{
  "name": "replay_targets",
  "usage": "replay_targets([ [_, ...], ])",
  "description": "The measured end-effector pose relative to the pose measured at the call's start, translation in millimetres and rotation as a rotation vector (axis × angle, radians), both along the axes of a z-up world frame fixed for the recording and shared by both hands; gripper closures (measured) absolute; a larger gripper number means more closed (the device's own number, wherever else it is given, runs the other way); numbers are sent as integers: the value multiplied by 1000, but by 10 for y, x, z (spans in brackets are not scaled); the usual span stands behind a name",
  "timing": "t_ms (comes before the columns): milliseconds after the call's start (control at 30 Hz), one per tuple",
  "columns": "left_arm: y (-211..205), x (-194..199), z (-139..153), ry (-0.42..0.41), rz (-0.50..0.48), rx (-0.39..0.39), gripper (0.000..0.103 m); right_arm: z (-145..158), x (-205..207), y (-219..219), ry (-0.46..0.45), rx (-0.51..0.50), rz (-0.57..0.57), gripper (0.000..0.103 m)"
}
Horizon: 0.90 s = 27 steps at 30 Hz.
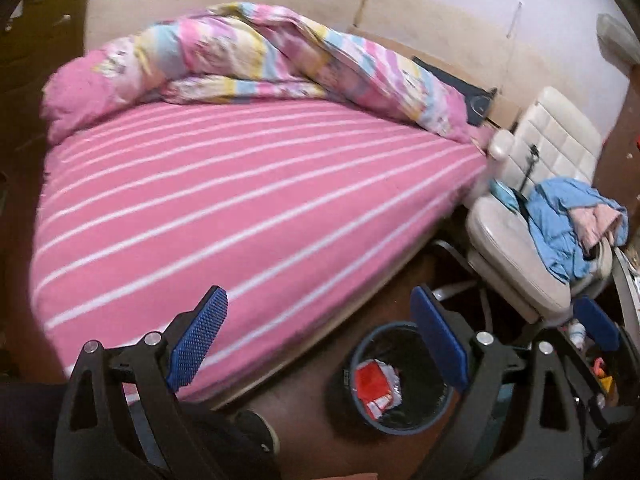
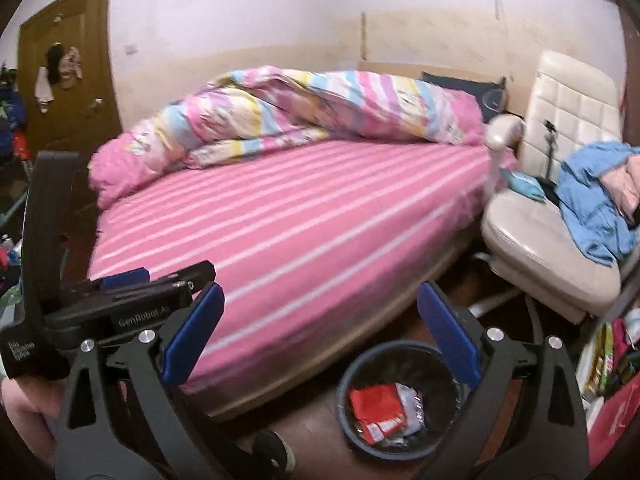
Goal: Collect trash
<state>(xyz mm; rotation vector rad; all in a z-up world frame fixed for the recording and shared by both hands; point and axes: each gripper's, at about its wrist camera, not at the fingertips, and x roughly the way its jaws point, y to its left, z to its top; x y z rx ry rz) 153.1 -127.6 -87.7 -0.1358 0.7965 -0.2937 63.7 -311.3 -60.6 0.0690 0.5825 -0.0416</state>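
the trash bin stands on the dark floor just off the near corner of the bed, between the bed's edge and the white chair. it is one round, dark-lined bin, open at the top, with red and white wrappers lying in the bottom; their exact count cannot be told. a strip of bare floor runs along the bed's edge toward the bin, and the chair's base crowds the bin's far side.

the left gripper hangs above the bed corner and bin with its jaws spread wide and nothing between them. the right gripper is likewise wide apart and holds nothing; its right blue pad overlaps the bin's rim in its own view.

there is one bed with a pink striped sheet, flat and bare across the near half, and one rolled quilt along the wall side. one chair carries a heap of blue clothes.

the right wrist view alone shows the brown door with things hung on it, the body of the left gripper at the left, and a red bag with colourful packets at the right edge. the left wrist view alone shows a small white bottle near the chair's base. one dark shoe shows at the bottom of both views.
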Motion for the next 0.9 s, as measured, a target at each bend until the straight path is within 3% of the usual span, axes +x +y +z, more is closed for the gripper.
replay_targets([
  [167,425,-88,140,-18,98,6,13,128,89,378,-25,-12,91,6],
  [533,1335,-365,402,-48,307,-76,13,355,170,1121,-95,-9,259,6],
  [900,1555,-745,706,-128,394,-33,12,528,110,1374,-135,12,325,6],
])
